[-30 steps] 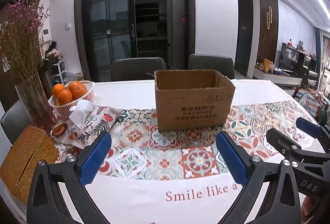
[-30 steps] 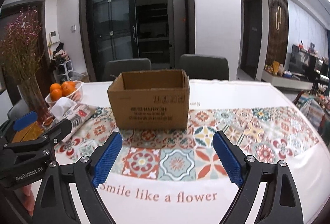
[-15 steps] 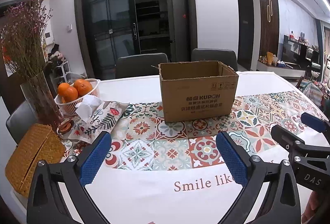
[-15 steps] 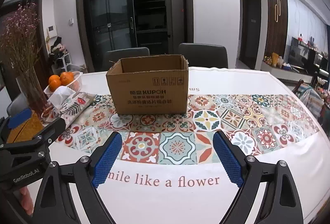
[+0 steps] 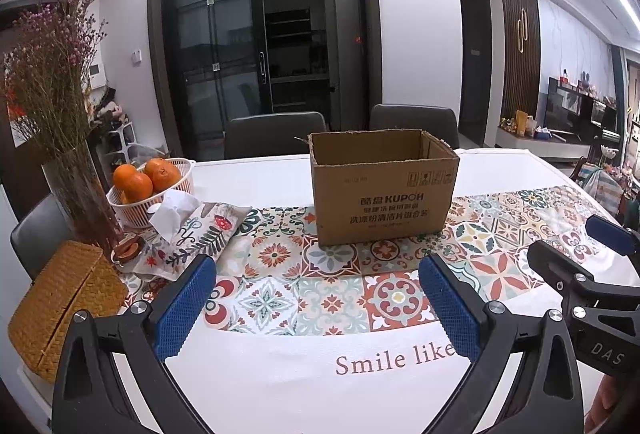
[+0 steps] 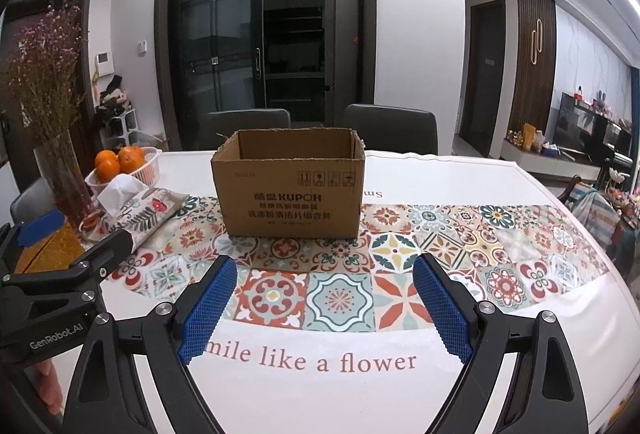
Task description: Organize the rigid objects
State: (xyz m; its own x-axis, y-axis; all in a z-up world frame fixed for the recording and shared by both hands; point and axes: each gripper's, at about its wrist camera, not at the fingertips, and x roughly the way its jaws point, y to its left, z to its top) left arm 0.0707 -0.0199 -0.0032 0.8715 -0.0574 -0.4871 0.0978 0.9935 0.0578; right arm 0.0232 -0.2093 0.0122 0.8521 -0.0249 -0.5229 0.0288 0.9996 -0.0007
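An open-topped cardboard box (image 5: 384, 202) (image 6: 288, 202) stands on the patterned tablecloth at the middle of the table; its inside is hidden from both views. My left gripper (image 5: 317, 274) hovers open over the cloth, short of the box, with nothing between its blue pads (image 5: 186, 308). To its right, my right gripper (image 6: 324, 266) is held the same way, open and empty, also short of the box. Each gripper shows in the other's view: the right gripper (image 5: 592, 254) at the right edge, the left gripper (image 6: 72, 234) at the left edge.
On the table's left stand a white basket of oranges (image 5: 148, 190), a floral tissue pouch (image 5: 192, 234), a glass vase of dried flowers (image 5: 76, 186) and a woven wicker box (image 5: 64, 306). Two dark chairs (image 5: 276, 134) sit behind the table. The table edge (image 6: 600, 234) curves along the right.
The earliest frames were blurred and the views have since steadied, with the box hardly shifting. Both grippers stay open and empty.
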